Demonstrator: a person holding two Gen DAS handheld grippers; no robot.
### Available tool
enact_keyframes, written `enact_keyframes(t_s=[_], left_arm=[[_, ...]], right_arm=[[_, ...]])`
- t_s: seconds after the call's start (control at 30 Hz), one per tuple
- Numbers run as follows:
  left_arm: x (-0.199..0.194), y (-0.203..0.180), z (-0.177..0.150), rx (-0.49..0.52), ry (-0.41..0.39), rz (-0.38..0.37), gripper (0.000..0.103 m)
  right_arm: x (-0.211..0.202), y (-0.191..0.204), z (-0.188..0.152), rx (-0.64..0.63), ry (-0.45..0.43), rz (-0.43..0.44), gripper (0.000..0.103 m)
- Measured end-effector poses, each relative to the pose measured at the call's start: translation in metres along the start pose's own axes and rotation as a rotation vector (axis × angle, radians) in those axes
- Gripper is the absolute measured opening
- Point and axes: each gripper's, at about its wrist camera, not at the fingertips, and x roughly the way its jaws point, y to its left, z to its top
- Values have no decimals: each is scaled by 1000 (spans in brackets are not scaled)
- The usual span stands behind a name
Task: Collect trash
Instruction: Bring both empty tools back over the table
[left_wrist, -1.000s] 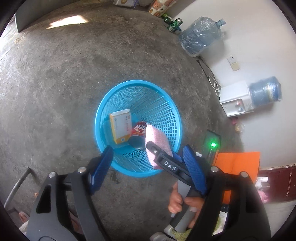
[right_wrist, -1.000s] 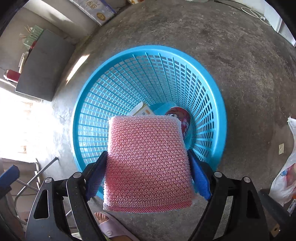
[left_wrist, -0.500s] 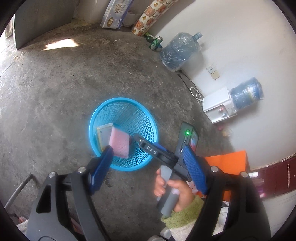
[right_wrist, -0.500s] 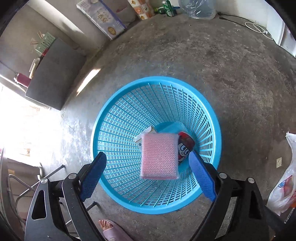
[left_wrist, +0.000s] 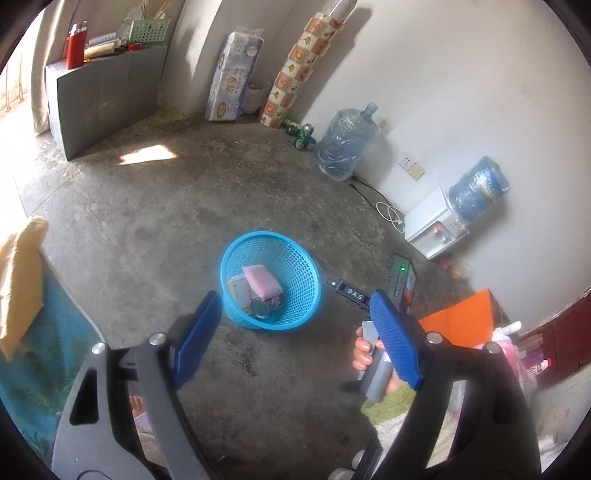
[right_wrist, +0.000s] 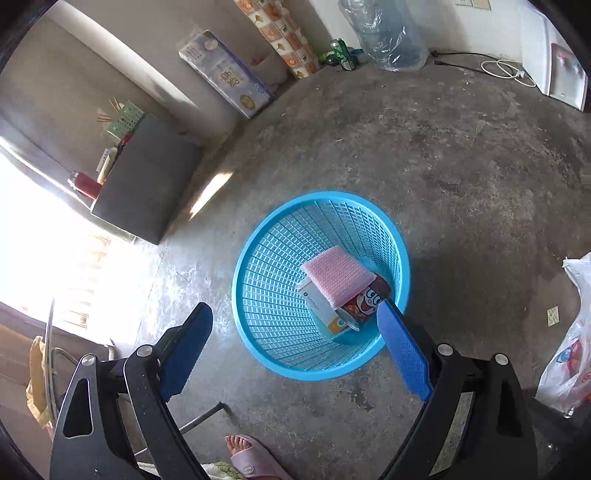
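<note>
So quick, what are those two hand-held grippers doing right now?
Left hand-held gripper: open, holding nothing.
Right hand-held gripper: open, holding nothing; pink mesh sponge lies in the blue plastic basket.

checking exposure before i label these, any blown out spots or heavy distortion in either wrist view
Right wrist view: the left side is blown out white by daylight, though the blue basket and pink sponge stay sharp. Left wrist view: evenly lit, with one sun patch on the floor. Both views have strong fisheye curving and dark corners.
</note>
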Motion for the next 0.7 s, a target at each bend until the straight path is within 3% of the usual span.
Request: enact_keyframes(t_s=[0.13, 0.3, 0.47, 0.7], left_arm=[[-47, 3, -15, 8, -62, 34, 82], [-103, 28, -51, -13, -139, 124, 85], [-146, 71, -96, -143, -178, 267, 85], [-215, 113, -169, -323, -333, 424, 85]], right_arm=[[-30, 18, -20, -38, 5, 26, 88], [-69, 72, -50, -194, -4, 110, 88], [-96, 136, -80, -338, -3, 245, 88], [-115, 233, -129, -589, 97, 403, 89]])
